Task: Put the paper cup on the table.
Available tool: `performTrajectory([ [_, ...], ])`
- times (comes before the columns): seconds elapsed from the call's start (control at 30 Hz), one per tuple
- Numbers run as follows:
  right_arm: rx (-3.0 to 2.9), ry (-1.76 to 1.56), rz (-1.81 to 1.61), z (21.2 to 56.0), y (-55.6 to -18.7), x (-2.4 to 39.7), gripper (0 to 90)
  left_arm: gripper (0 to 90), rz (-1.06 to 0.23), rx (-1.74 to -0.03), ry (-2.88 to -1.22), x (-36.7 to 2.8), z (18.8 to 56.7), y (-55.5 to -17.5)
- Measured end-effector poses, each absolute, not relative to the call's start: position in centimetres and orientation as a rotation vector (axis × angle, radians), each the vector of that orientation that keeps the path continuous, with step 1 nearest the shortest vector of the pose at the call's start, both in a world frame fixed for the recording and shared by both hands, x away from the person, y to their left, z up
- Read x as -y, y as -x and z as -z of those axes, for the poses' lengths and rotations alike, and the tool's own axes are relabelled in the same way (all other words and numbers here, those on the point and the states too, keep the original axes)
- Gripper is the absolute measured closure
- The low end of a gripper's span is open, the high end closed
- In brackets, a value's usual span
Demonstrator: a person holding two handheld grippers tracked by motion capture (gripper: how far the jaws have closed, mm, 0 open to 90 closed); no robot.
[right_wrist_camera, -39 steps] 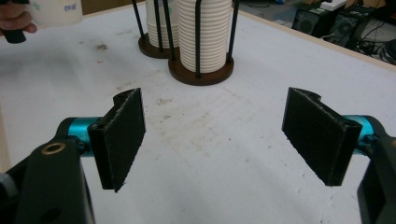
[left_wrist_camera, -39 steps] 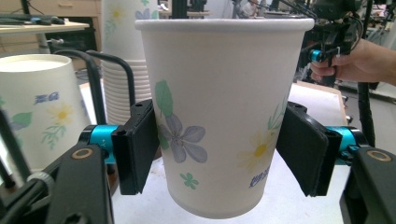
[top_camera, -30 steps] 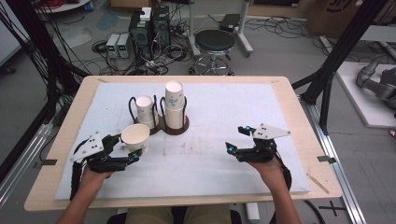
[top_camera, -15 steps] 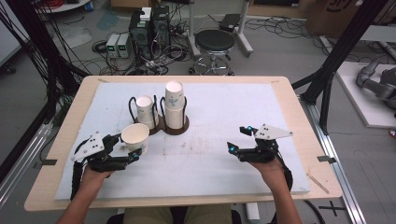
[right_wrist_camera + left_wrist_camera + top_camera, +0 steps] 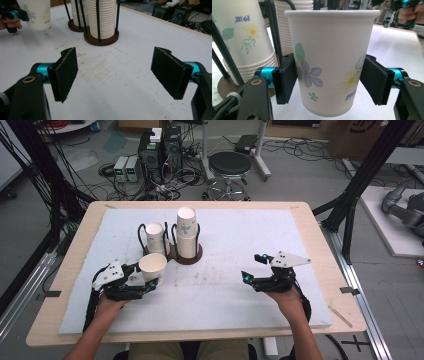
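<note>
One paper cup (image 5: 329,62), clamped upright in the left gripper (image 5: 145,285), now sits lower and nearer the table (image 5: 225,305), suggesting set-down is next, while the right gripper (image 5: 252,270) waits wide open.

Far left: I see two cup racks (image 5: 170,251) with stacked cups (image 5: 186,231).
Beyond table (image 5: 320,240): I see a stool (image 5: 229,164) and floor boxes (image 5: 161,147).

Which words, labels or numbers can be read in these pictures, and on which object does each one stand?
No text can be read for certain.
Blue print low on the held paper cup, beside the yellow flower: too blurred to read.
Blue print high on the cup stack in the holder: too blurred to read.
Dark print on the cardboard box on the floor: cut off and unreadable.
</note>
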State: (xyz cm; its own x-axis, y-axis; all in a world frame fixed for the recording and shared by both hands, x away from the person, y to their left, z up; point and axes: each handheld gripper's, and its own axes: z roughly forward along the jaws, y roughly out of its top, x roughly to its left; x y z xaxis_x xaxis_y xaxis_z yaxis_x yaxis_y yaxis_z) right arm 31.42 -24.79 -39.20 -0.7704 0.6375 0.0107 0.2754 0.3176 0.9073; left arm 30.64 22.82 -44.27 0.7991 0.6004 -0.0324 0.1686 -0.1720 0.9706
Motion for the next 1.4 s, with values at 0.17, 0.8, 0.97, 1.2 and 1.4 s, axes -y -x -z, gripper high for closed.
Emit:
performTrajectory([
  [0.17, -2.227, -0.809, -1.444, 39.0, -31.0, 25.1, 22.9, 32.7, -0.432, -0.676, -1.804, -21.9, 45.0, -31.3],
  [0.8, -2.215, -0.826, -1.441, 38.8, -30.4, 26.0, 23.1, 33.7, -0.425, -0.794, -1.984, -22.0, 44.9, -30.5],
  [0.97, -2.214, -0.824, -1.443, 38.8, -30.3, 26.0, 23.1, 31.2, -0.416, -0.801, -1.98, -22.1, 45.0, -30.3],
  [1.2, -2.214, -0.84, -1.441, 38.9, -30.3, 26.3, 23.0, 15.4, -0.372, -0.818, -1.912, -22.8, 44.1, -29.2],
  [1.4, -2.219, -0.86, -1.414, 39.2, -30.0, 26.7, 23.0, 15.4, -0.418, -0.785, -1.83, -24.5, 42.7, -27.4],
])
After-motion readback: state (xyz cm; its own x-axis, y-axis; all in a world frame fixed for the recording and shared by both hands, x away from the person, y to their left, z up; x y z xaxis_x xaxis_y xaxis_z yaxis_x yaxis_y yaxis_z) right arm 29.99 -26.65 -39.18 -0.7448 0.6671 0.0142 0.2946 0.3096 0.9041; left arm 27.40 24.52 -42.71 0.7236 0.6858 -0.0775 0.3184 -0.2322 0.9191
